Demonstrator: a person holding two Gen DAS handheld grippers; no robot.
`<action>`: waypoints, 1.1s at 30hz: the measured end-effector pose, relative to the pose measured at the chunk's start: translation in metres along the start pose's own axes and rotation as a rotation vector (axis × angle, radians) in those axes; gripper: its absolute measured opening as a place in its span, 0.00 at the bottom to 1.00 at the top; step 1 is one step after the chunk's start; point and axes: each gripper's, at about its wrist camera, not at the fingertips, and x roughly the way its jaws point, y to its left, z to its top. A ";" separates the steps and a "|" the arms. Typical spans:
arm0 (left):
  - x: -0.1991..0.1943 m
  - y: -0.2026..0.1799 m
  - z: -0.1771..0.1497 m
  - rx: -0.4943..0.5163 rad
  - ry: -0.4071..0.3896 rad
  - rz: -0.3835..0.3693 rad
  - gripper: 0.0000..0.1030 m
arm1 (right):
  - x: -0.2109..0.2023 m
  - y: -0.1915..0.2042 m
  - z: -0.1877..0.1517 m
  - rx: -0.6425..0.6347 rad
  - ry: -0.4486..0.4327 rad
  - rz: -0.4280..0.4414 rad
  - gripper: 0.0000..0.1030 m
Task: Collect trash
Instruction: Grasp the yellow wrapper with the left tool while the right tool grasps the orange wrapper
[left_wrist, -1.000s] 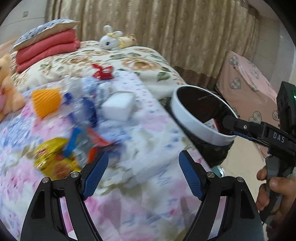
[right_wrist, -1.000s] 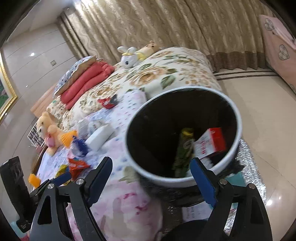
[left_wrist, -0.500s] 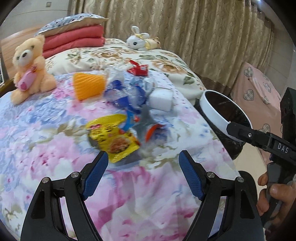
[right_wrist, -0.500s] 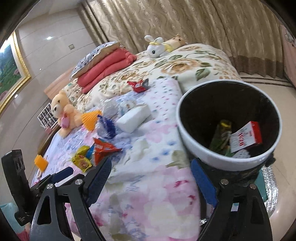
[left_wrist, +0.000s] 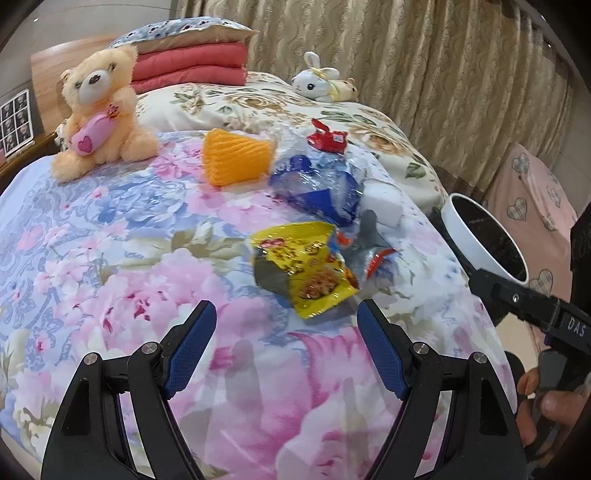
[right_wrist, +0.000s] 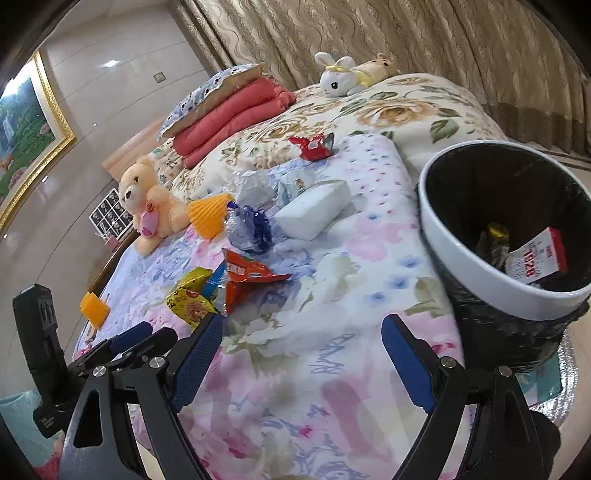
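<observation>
Wrappers are being left strewn on the floral bedspread (left_wrist: 110, 258), both grippers spread wide and empty.

The yellow wrapper (left_wrist: 303, 266) is lying just beyond the left gripper (left_wrist: 286, 349); the orange wrapper (right_wrist: 251, 277) and crumpled blue plastic (right_wrist: 251, 229) are being partly overlapped. The bin (right_wrist: 476, 258) is being cut off behind the right gripper (right_wrist: 303, 354).

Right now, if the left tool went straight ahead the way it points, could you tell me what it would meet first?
Most likely the yellow snack wrapper, which lies just beyond the open left tool, slightly right of centre. Depth is uncertain; it might brush the floral bedspread first.

Both wrist views face the bed (left_wrist: 110, 258), sharing seemingly its litter.
</observation>
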 end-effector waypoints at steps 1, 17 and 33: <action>0.001 0.004 0.001 -0.007 -0.001 -0.003 0.78 | 0.002 0.001 0.000 0.000 0.003 0.004 0.87; 0.016 0.020 0.011 0.026 0.032 -0.024 0.78 | 0.044 0.027 0.011 -0.037 0.047 0.077 0.85; 0.058 -0.002 0.024 0.068 0.136 -0.125 0.37 | 0.081 0.013 0.026 -0.014 0.101 0.073 0.19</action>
